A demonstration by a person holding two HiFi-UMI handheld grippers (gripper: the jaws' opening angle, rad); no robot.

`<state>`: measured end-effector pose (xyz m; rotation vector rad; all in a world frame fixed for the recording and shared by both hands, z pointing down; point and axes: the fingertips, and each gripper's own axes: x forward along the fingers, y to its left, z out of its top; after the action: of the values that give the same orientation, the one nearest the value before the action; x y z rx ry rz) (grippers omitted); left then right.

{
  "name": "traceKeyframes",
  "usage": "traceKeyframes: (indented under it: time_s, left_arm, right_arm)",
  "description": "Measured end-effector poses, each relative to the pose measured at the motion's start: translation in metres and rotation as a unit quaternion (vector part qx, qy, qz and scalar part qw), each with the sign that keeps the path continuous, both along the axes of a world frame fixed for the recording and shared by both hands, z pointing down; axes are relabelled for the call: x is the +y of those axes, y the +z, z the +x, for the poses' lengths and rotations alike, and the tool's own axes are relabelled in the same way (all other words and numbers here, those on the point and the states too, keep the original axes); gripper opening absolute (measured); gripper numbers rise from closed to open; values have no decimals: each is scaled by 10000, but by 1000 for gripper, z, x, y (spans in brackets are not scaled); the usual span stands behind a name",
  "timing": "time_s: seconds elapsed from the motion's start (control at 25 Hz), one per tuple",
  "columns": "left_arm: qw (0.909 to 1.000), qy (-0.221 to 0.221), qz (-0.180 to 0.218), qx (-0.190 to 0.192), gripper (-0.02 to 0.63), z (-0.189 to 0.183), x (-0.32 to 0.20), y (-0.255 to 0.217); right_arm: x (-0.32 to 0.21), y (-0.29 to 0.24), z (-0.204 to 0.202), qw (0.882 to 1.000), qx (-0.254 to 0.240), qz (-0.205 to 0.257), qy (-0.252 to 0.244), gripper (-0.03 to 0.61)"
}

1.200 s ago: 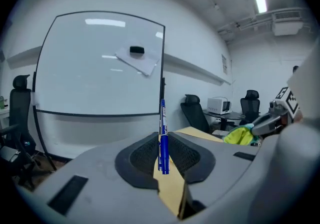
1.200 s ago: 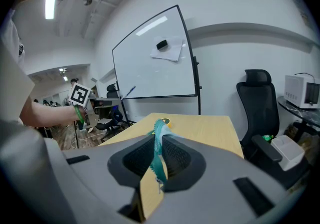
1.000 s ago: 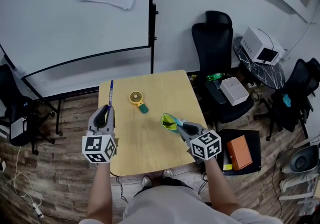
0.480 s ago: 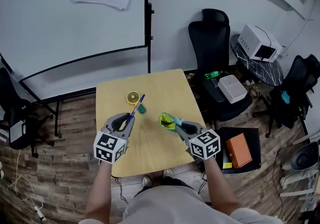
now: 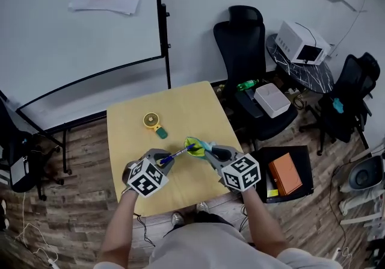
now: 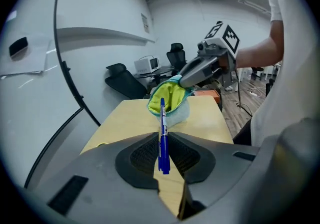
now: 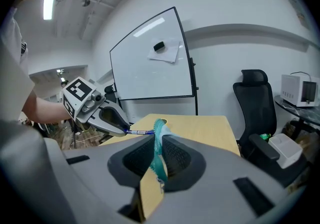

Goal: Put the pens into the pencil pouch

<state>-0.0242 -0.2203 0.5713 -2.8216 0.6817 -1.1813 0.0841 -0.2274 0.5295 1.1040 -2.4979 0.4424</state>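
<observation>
**Head view.** Left gripper (image 5: pixel 165 159): jaws drawn nearly together, clamped on the rear end of a blue pen (image 5: pixel 178 153). Barrel jutting forward out of those jaws, tip aimed at the right gripper (image 5: pixel 206 151). Right gripper: jaws pinched shut on the rim of the pencil pouch (image 5: pixel 193 145), which sits just ahead of them, over the wooden surface (image 5: pixel 129 118). Small yellow round object (image 5: pixel 151 120) lying well beyond both pairs of jaws, untouched.

**Left gripper view.** Pen gripped between the two pads close to its back end, with most of the barrel free ahead of the jaws. Pouch mouth straight ahead, gaping, yellow-green lining on show. Pen tip level with that mouth. Cannot tell whether it is past the rim.

**Right gripper view.** Teal strip of pouch edge squeezed flat between the pads, the rest of the pouch beyond the jaw tips. Pen lying roughly level to the left of these jaws, its tip meeting the pouch edge.

**Step in hand, by judgement.** Feeding the pen into the pouch. Not yet released.

**Hazards, by judgement.**
- Tip snagging on the rim or lining instead of sliding in. Cause: a soft pouch held by one edge only, so the mouth can fold or close under a push.
- Pen swinging in the left jaws. Cause: a grip far back on a long barrel.
- Pen dropping to the surface and rolling. Cause: opening the left jaws with too little of the barrel inside.
- Pouch edge slipping from the right jaws. Cause: a hard push from the pen against a thin pinch of fabric.
</observation>
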Motion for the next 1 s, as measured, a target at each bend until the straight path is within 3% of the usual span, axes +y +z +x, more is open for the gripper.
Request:
traceKeyframes:
  time_s: [0.24,0.52,0.8,1.0]
  left_arm:
    - [9946,770,-103,-690,63,22,11,9]
    - [9899,892,-307,-1054,63,39,5,21]
    - [9883,910,-403,-1154,63,56,6,30]
    - [9894,971,-504,-960,64,67,11,31]
  right_arm:
    - [8,3,-8,9995,228,48,-222,44]
    - [21,9,-37,9966,417,38,-707,44]
    - [37,3,-64,9914,265,81,-1278,43]
    - [46,-1,-69,9879,168,107,-1537,41]
